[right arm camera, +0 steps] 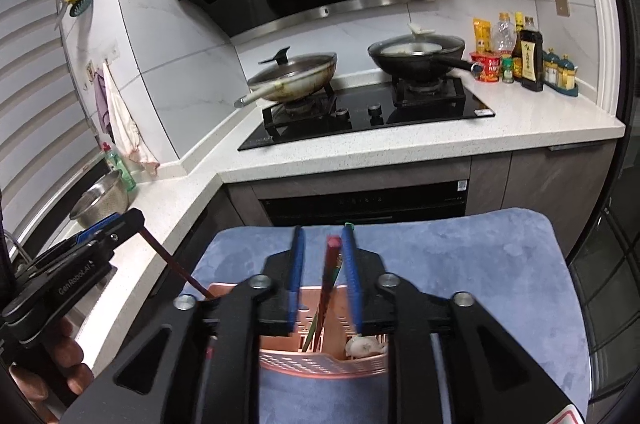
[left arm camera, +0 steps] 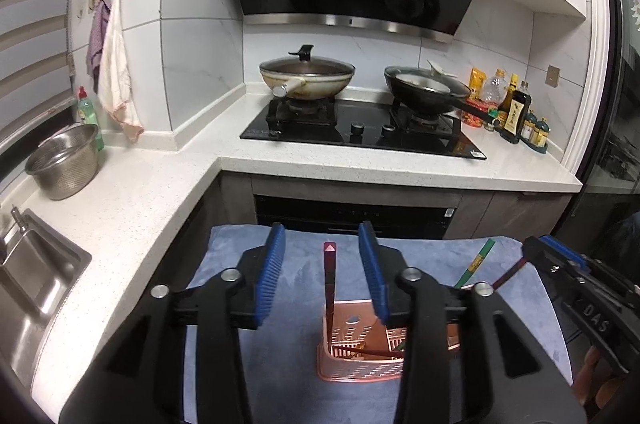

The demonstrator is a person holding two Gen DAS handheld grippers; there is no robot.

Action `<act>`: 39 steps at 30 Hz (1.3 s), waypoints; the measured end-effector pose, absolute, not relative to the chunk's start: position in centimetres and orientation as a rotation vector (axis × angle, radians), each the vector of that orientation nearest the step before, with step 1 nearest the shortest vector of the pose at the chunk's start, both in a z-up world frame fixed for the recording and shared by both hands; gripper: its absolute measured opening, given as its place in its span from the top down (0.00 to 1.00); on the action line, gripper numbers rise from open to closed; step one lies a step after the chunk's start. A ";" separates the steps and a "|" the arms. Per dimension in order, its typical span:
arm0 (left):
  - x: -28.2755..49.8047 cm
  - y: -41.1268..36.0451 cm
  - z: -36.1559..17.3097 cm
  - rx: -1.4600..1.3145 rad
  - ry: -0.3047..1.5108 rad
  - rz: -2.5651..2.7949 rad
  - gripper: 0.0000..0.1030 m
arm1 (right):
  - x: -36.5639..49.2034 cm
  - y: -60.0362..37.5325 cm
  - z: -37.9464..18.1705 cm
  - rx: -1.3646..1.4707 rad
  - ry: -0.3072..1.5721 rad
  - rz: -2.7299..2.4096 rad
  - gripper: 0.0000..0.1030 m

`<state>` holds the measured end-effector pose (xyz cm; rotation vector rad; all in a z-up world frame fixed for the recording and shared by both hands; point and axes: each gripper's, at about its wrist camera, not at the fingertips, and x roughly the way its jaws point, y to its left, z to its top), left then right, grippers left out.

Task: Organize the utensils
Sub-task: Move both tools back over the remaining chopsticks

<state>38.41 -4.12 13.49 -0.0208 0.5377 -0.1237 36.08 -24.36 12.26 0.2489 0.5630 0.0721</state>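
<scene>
A pink slotted utensil basket stands on a blue mat; it also shows in the right wrist view. My left gripper is open above the basket, with a dark red chopstick standing upright between its fingers, untouched. My right gripper is open above the basket around a red chopstick and a green chopstick. In the left wrist view, the green chopstick leans out to the right. A white spoon lies in the basket's right compartment.
A white counter wraps the corner with a steel colander and sink at left. A stove carries two lidded pans. Sauce bottles stand at the right. The mat's edges drop off near the oven front.
</scene>
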 end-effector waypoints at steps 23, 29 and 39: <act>26.4 -1.5 14.5 -0.001 0.524 -0.149 0.51 | 20.3 -22.6 13.9 0.173 0.532 0.089 0.69; 23.0 -0.4 12.6 -0.001 0.555 -0.141 0.47 | 16.3 -22.1 10.8 0.180 0.605 0.092 0.69; 18.1 0.9 7.6 -0.011 0.642 -0.144 0.47 | 11.2 -21.0 5.9 0.166 0.697 0.066 0.69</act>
